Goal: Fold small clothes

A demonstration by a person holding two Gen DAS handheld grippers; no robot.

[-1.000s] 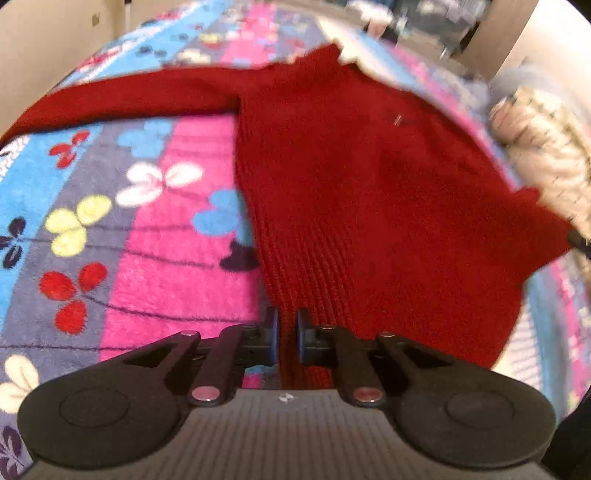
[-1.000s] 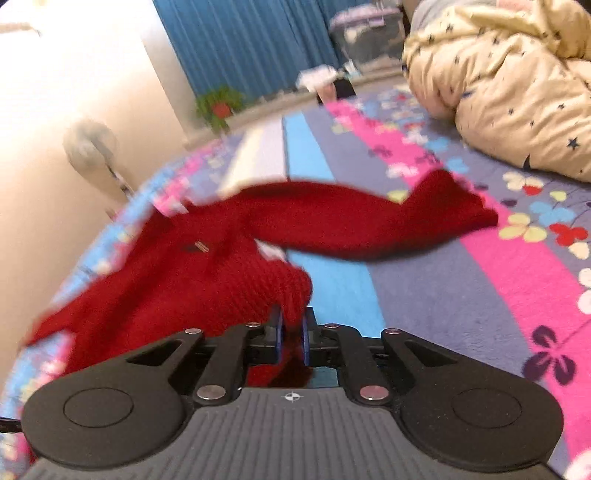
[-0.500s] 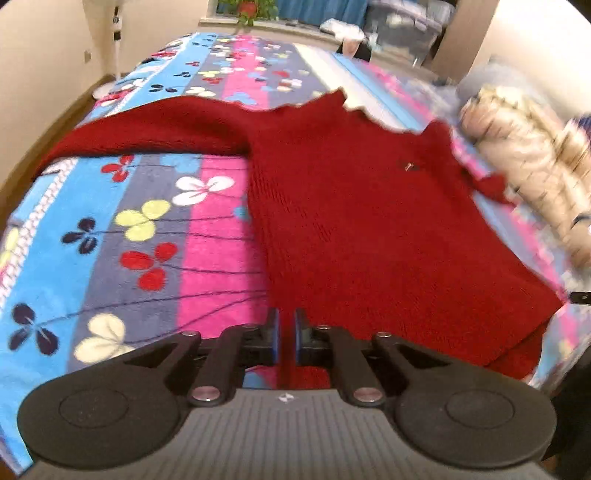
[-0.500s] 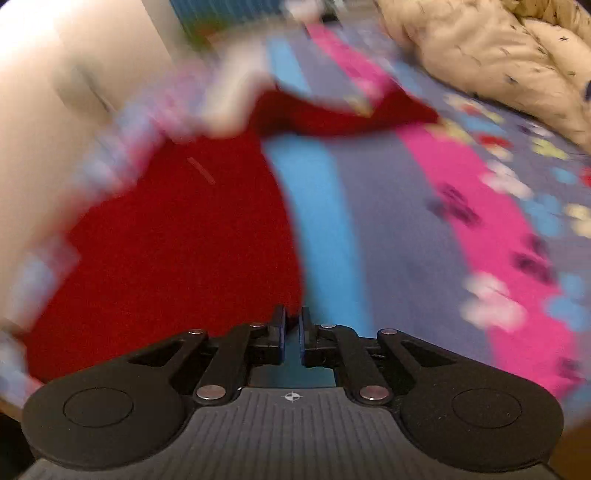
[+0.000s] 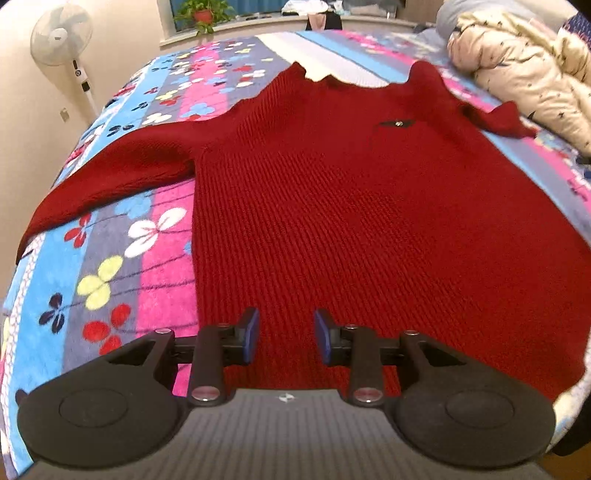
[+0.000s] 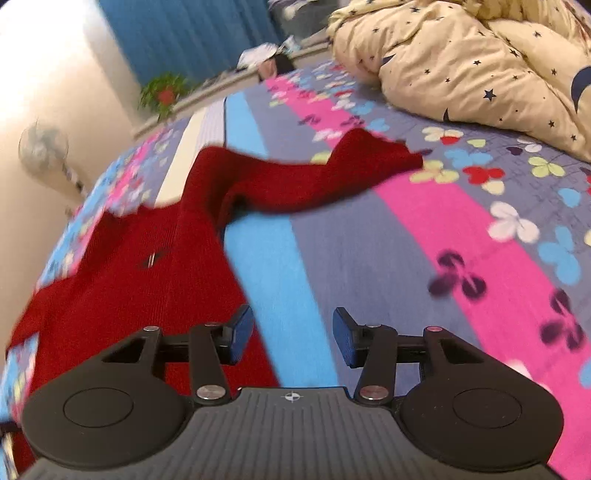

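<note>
A bed (image 5: 155,280) with a plush striped fleece cover — blue, pink, grey, printed w/ clover shapes — is seen below both cameras; a standing fan (image 5: 61,35) and potted plant (image 5: 201,13) are at 11 o'clock, a star-print duvet (image 6: 480,62) at 1 o'clock.

The red sweater (image 5: 351,206) is laid flat, front up, hem nearest the left gripper (image 5: 284,341), collar at 12 o'clock. The left fingers are opening, approx. half spread, nothing pinched — the hem lies under the gap. The right gripper (image 6: 293,341) is opening too, empty, over bare cover just beside the sweater's side edge.

Risks: the ribbed knit is thick and stretchy, so a fold could spring back or bunch. The right sleeve (image 6: 314,177) is rumpled, its cuff kinked — a lopsided fold is likely if it isn't smoothed. The left sleeve (image 5: 110,181) reaches toward the bed edge at 9 o'clock and could slip off. Fleece nap may drag on the knit.
</note>
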